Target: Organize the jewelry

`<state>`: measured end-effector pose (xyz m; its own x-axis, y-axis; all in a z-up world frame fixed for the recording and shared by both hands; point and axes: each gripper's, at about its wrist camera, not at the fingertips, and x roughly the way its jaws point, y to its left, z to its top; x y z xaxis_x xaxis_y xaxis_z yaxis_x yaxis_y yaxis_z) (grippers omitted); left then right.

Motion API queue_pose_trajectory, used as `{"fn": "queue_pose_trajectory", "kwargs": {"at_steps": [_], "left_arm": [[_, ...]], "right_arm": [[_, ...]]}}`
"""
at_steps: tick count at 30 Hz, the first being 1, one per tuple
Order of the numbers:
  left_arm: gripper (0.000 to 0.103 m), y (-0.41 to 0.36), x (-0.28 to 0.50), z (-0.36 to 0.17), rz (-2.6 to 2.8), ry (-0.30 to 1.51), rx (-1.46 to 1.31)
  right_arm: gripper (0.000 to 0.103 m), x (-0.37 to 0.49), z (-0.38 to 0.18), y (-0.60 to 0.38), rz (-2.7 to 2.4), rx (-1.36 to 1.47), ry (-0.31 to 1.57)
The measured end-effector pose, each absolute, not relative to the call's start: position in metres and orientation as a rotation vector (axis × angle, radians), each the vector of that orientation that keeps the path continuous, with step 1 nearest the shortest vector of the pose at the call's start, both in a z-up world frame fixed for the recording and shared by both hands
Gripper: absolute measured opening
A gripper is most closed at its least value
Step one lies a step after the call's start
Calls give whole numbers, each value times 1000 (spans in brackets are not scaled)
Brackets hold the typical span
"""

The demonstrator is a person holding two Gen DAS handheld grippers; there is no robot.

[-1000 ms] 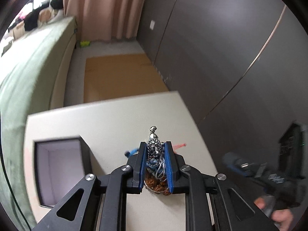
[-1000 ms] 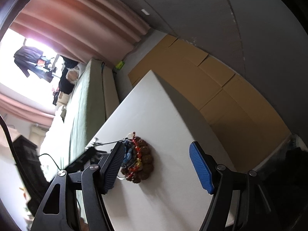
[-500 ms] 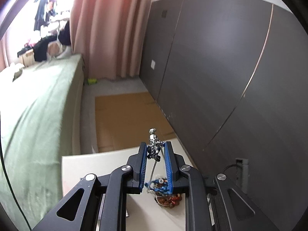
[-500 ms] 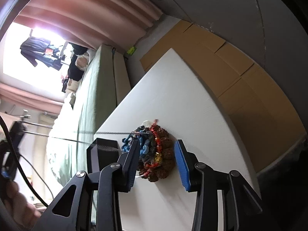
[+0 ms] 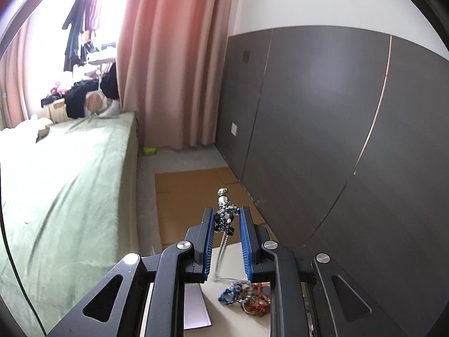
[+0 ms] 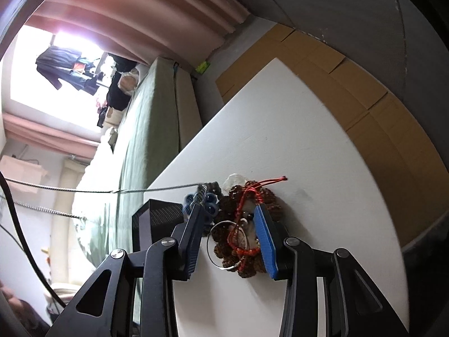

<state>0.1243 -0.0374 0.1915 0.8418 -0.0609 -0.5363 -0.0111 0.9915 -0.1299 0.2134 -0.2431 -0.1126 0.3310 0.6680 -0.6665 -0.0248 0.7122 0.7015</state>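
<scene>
Left gripper: fingers pinching the silver metal chain necklace, lifted taut to draw it free.
Right gripper: fingers straddling, apparently steadying, the tangled brown-bead and red-cord bracelet pile.
White desk: carries the pile.

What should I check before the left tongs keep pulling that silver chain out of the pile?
1. Left tongs grip on the silver chain: ok, pendant end pinched between the blue pads, chain hanging down to the pile.
2. Chain free of the jewelry pile: not ok, the far end runs into the tangle beside the blue beads.
3. Right tongs bracing the pile: cannot tell, the fingers straddle the pile, but pad contact is unclear.
4. Pile resting on the white table: ok.
5. Black box near the pile for drop-off: ok, though its inside is hidden.
</scene>
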Motion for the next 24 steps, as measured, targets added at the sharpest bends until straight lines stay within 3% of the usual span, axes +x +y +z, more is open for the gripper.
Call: {"fn": "queue_pose_trajectory", "kwargs": {"at_steps": [15, 20, 21, 22, 24], "left_arm": [[19, -3, 111, 204, 62, 558, -126], [19, 3, 109, 199, 66, 571, -132], [19, 4, 108, 197, 66, 573, -133], [19, 5, 108, 196, 67, 574, -133], [19, 7, 108, 190, 68, 579, -136]], "right_arm": [[40, 224, -122, -219, 499, 638, 1190], [33, 228, -132, -213, 483, 645, 1218], [29, 228, -134, -211, 475, 641, 1224], [17, 229, -135, -210, 472, 639, 1224], [12, 228, -136, -210, 461, 645, 1225]]}}
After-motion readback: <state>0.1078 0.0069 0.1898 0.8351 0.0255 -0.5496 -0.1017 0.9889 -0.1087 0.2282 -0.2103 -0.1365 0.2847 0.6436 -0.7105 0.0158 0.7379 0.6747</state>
